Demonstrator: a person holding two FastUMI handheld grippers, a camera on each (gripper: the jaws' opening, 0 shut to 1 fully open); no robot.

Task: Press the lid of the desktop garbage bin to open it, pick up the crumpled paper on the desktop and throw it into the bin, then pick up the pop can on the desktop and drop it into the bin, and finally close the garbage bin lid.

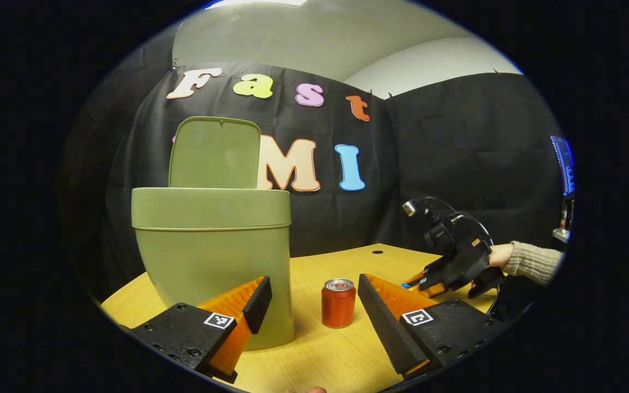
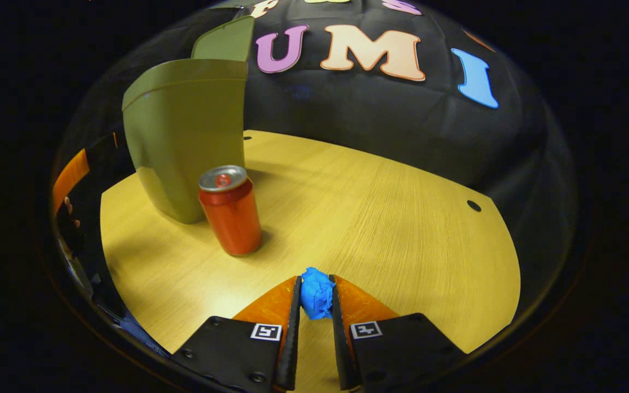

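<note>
The right claw (image 2: 314, 297) is clamped on the crumpled blue paper ball (image 2: 316, 292), low over the wooden worktop (image 2: 380, 218). The left claw (image 1: 309, 297) stands apart. Beyond, a red pop can (image 1: 339, 303) stands upright just right of the green plastic bin (image 1: 213, 256), its lid (image 1: 215, 153) raised.

Yellow wooden table (image 1: 342, 349) with fine wood lines, curved front edge. Small round dark hole (image 1: 377, 252) near far edge of table in left gripper view; right gripper view shows one small hole (image 2: 474, 206) near right side of table and another (image 2: 247, 138) near back. Black cloth wall (image 1: 456, 158) hangs behind table, creased, two sheets meeting at corner. Pale wall and ceiling (image 1: 314, 38) above cloth. Bit of glowing blue screen (image 1: 564, 164) at far right, too small to make out
</note>
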